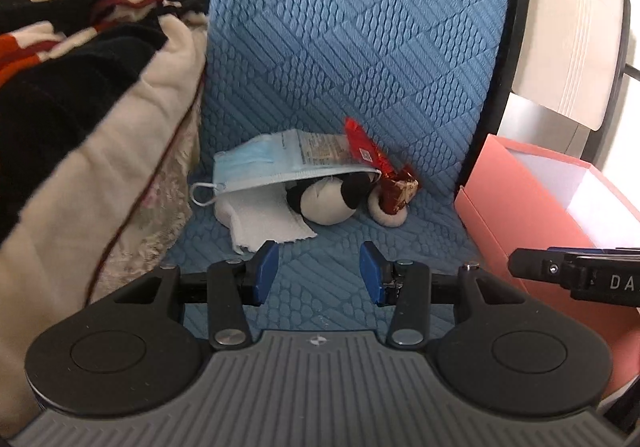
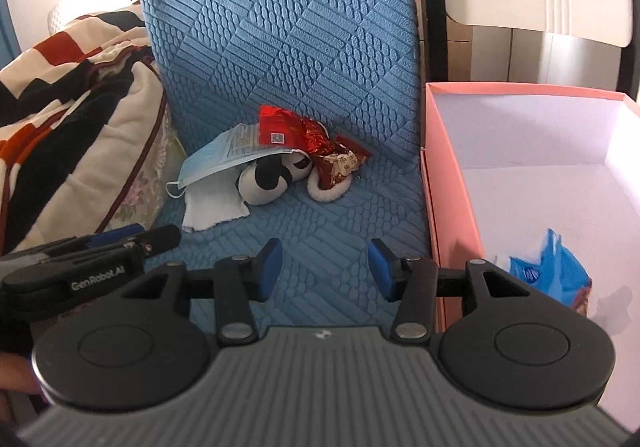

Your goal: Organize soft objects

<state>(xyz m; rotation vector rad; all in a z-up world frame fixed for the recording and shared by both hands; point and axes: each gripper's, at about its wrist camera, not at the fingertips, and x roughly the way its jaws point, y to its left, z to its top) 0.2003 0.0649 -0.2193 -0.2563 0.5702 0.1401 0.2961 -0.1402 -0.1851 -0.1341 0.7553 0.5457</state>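
Two claws hang over a blue quilted seat cushion, both with jaws standing partly apart and nothing between the blue pads. Along the cushion's left edge lies a bundled blanket in cream, black and red-orange. Toward the back of the seat, a small heap sits together: a pale blue face mask lies over a white crumpled tissue and a black-and-white plush toy; to the right, a red foil wrapper rests on a white fluffy ring. The left claw points at this heap from the seat's front. The right claw hovers near the cushion's right edge, beside an open pink cardboard box holding a blue packet.
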